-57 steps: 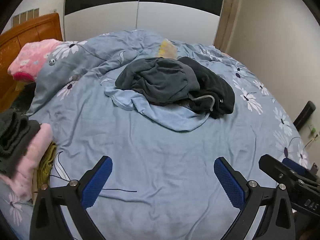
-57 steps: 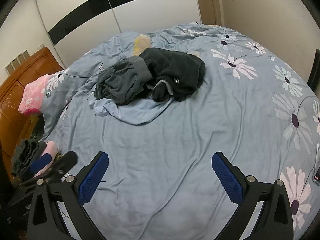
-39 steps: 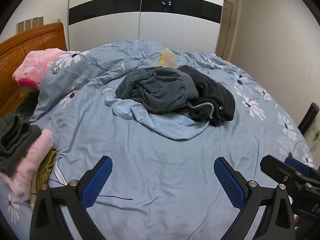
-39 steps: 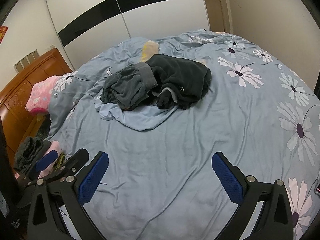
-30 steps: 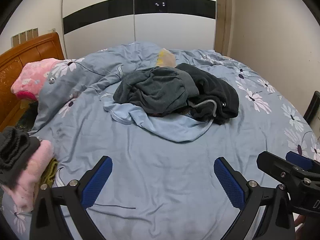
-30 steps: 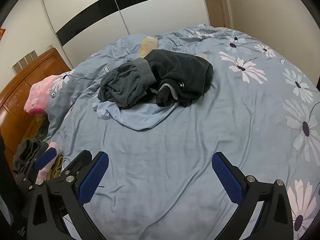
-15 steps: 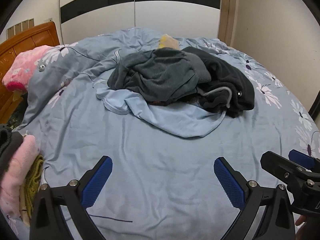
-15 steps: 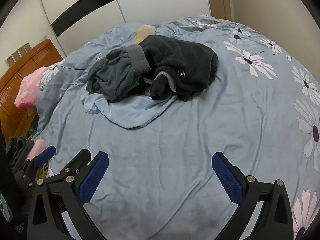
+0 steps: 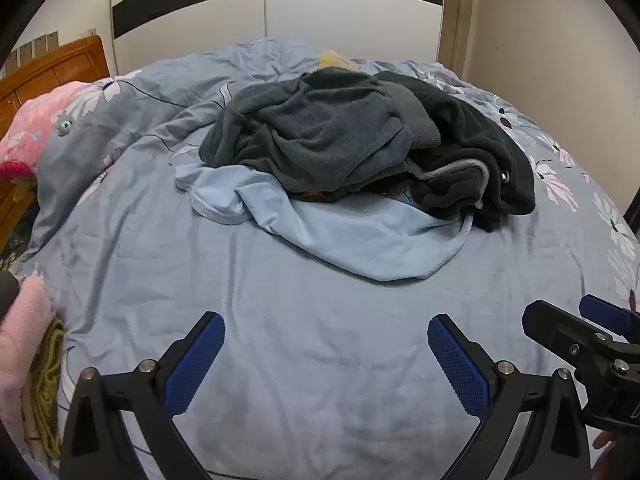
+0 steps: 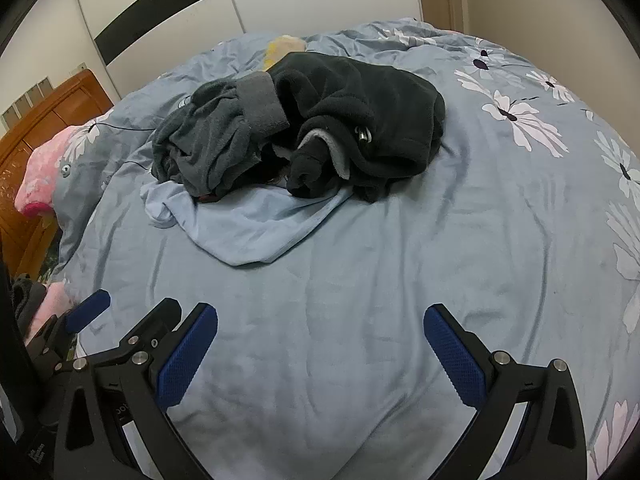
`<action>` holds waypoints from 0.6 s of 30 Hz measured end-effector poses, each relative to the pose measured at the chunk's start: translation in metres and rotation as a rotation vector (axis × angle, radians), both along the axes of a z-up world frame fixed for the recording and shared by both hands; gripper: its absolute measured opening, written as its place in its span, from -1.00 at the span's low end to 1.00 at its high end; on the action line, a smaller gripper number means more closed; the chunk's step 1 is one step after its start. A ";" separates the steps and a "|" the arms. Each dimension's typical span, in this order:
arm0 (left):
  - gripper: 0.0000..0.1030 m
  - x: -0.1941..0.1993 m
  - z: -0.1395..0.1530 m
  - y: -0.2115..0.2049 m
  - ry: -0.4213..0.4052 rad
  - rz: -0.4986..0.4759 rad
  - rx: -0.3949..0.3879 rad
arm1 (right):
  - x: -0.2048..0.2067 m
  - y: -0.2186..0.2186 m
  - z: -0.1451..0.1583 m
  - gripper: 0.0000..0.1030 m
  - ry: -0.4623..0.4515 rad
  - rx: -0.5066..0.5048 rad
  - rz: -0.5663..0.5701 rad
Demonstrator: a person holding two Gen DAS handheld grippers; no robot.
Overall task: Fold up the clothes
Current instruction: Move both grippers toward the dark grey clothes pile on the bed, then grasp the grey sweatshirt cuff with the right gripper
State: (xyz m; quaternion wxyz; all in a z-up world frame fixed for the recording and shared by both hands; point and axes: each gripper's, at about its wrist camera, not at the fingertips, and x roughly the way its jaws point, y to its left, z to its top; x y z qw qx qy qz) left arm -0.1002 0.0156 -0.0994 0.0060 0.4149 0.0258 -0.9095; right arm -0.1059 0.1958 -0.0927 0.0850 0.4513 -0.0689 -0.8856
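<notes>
Bed (image 9: pixel 320 360) covered by blue duvet with white daisy print, creased, bare across the near half

Clothes pile (image 9: pixel 360 152) mid-bed, well ahead of both grippers, untouched:
- grey fleece (image 9: pixel 320 136) crumpled on top left, ribbed cuff showing in right wrist view (image 10: pixel 216 148)
- black hoodie (image 9: pixel 480 148) on the right, touching the grey piece, grey-lined hood and a metal eyelet facing out (image 10: pixel 360 120)
- light blue shirt (image 9: pixel 360 236) underneath both, spread flat toward the camera, one sleeve bunched at left (image 10: pixel 248 224)
- small red-and-dark scrap between grey fleece and blue shirt, too hidden to name
- yellow item (image 9: pixel 334 60) behind the pile, mostly covered

Left gripper (image 9: pixel 326 360): fingers released, spread wide, nothing between the blue pads, low over bare duvet at the near edge. Also seen at lower left of right wrist view (image 10: pixel 120 320)

Right gripper (image 10: pixel 320 356): fingers released, wide apart, empty, over bare duvet. Tip seen at right edge of left wrist view (image 9: pixel 580 336). Grippers side by side, near each other

Folded stack (image 9: pixel 28 360) at far left edge of bed: pink piece, olive-yellow one below it, dark grey on top, only partly in frame

Pink pillow (image 9: pixel 36 128) at left by the wooden headboard (image 9: pixel 52 68). White wardrobe (image 9: pixel 280 8) with black band behind the bed
</notes>
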 end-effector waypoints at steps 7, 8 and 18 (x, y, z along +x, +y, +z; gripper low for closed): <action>1.00 -0.007 -0.007 -0.003 0.001 0.004 -0.002 | -0.009 -0.004 -0.007 1.00 -0.001 0.007 0.007; 1.00 -0.007 -0.008 -0.003 0.001 0.004 0.000 | -0.009 -0.005 -0.007 1.00 0.000 0.004 0.008; 1.00 0.001 0.000 -0.050 0.037 0.129 0.074 | -0.041 -0.002 0.006 1.00 0.081 -0.175 0.015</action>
